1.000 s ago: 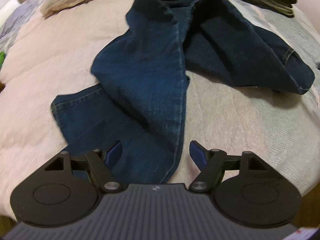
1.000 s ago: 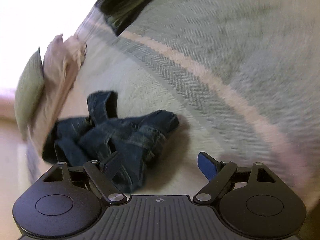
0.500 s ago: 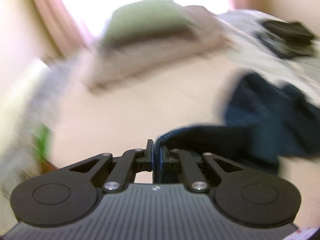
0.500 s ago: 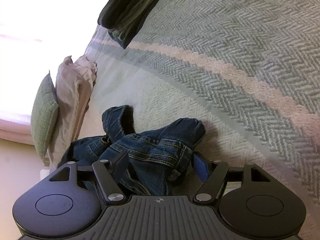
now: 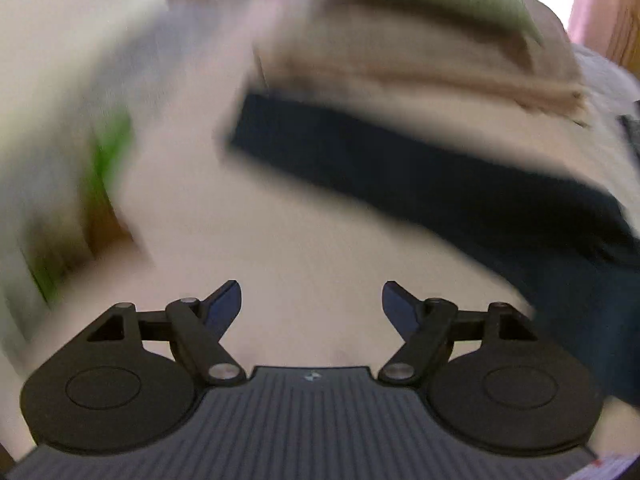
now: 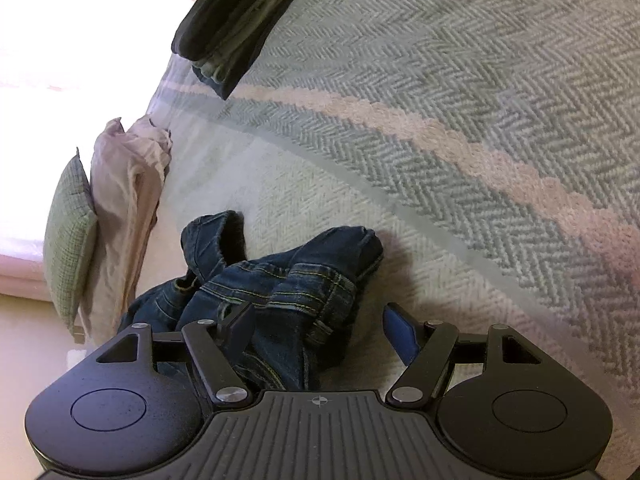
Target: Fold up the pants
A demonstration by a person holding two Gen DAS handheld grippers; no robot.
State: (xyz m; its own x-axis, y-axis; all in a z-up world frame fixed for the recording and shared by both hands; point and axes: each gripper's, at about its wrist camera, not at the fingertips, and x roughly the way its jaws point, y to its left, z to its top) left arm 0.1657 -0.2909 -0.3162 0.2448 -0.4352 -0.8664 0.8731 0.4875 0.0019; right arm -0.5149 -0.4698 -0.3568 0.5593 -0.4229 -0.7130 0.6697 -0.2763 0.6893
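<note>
The dark blue jeans (image 6: pixel 288 276) lie bunched at the waistband on the bed. My right gripper (image 6: pixel 316 312) stands open just over that bunch; its left finger rests against the denim and its right finger (image 6: pixel 400 332) hangs over bare blanket. In the blurred left wrist view one jeans leg (image 5: pixel 400 184) stretches as a dark band across the pale pink blanket (image 5: pixel 320 256). My left gripper (image 5: pixel 312 296) is short of the leg, its jaws opening, with nothing between them.
A stack of folded dark clothes (image 6: pixel 244 16) lies at the far end of the grey-green herringbone blanket (image 6: pixel 460 80). A green cushion (image 6: pixel 68 240) and a beige pillow (image 6: pixel 128 200) lean at the bed's head. A blurred green thing (image 5: pixel 108 152) lies beyond the bed's left edge.
My left gripper shut on the leg's hem, swept it sideways toward the pillows, then let it go and opened. My right gripper came down onto the waistband bunch and narrowed slightly.
</note>
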